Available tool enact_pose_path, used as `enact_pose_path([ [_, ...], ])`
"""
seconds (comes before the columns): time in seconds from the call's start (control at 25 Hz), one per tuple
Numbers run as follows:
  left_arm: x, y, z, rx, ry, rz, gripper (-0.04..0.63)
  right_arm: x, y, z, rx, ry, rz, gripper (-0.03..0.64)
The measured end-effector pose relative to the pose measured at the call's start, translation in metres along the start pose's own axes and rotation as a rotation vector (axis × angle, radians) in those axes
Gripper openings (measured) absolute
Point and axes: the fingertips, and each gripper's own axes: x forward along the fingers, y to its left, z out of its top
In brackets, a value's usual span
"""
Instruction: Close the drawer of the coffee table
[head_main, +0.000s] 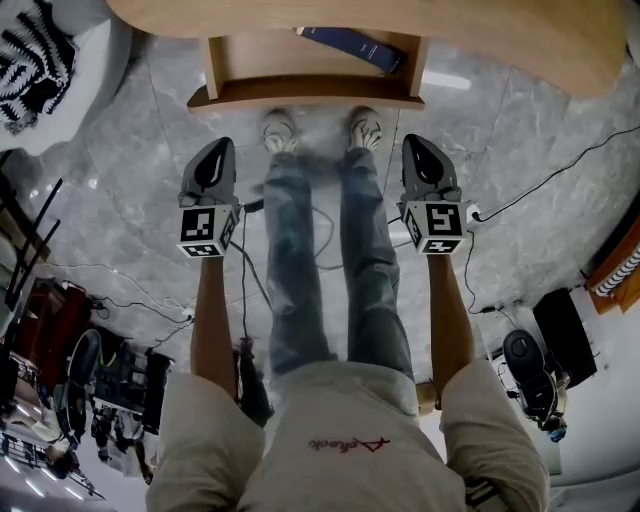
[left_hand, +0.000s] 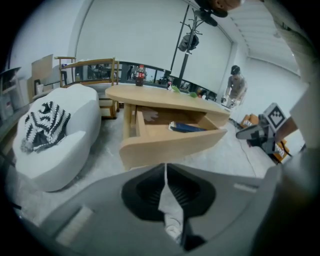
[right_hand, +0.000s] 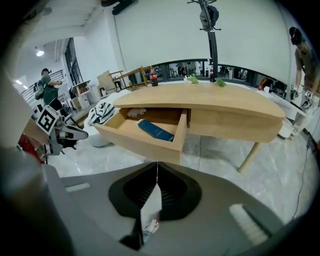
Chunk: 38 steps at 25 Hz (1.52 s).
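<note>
The light wooden coffee table stands ahead of me with its drawer pulled out toward me. A dark blue book lies inside the drawer. In the right gripper view the drawer front faces me below the tabletop. In the left gripper view the drawer is seen from the left. My left gripper and right gripper are both shut and empty. They hang above the floor, short of the drawer front, one on each side of my legs.
A white beanbag seat with a striped black-and-white cloth sits left of the table. Cables run over the marble floor. Equipment and bags lie behind me at the left. A person stands far off.
</note>
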Motion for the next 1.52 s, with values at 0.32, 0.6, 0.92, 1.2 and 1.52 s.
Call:
enact_pose_path([
  [0.32, 0.029, 0.03, -0.006, 0.023, 0.011, 0.018, 0.214, 0.034, -0.018, -0.005, -0.005, 0.021, -0.041, 0.167],
  [0.6, 0.047, 0.06, 0.001, 0.02, 0.004, 0.093, 0.299, 0.06, -0.031, -0.001, -0.005, 0.004, -0.053, 0.198],
  [0.92, 0.044, 0.073, 0.002, 0.018, -0.01, 0.125, 0.302, 0.063, -0.037, 0.002, 0.004, -0.003, -0.081, 0.144],
  [1.2, 0.047, 0.069, 0.017, 0.031, -0.04, 0.113, 0.249, 0.061, -0.037, 0.004, 0.021, -0.003, -0.101, 0.137],
  [1.52, 0.037, 0.068, 0.033, 0.022, -0.078, 0.129, 0.25, 0.051, -0.037, 0.019, 0.041, -0.043, -0.103, 0.133],
])
